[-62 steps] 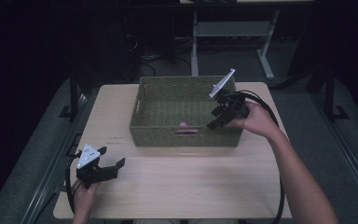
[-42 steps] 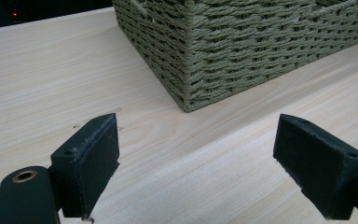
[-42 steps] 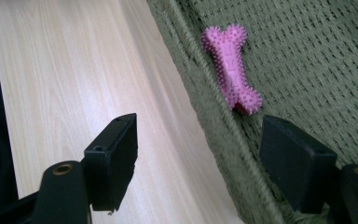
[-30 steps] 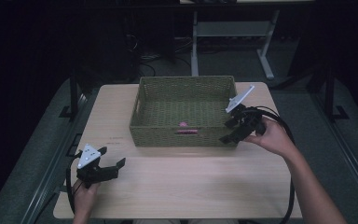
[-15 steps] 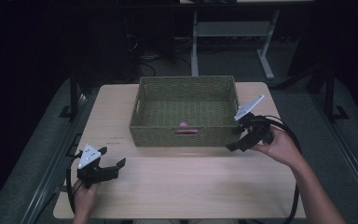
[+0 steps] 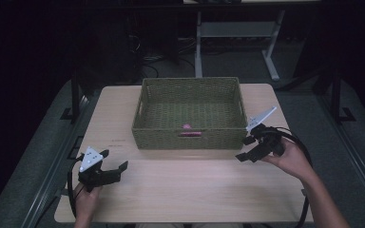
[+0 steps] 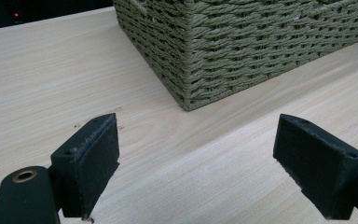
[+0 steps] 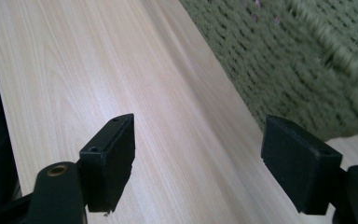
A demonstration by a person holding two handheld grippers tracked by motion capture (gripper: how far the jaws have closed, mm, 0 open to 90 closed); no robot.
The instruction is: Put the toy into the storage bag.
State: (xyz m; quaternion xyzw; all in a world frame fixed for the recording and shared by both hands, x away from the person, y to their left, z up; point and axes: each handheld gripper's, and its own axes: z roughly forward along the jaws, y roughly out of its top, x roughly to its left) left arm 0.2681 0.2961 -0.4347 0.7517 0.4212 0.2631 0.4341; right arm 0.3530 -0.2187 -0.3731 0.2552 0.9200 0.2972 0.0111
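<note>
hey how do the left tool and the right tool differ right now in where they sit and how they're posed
The left tool sits near the table's front left edge, away from the green woven basket; the right tool sits by the basket's front right corner. The left one points right, the right one points left. Both are open and hold nothing.

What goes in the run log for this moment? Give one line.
left gripper: open, empty, on table | right gripper: open, empty, beside basket | green woven basket: small pink object inside | light wooden table
</note>
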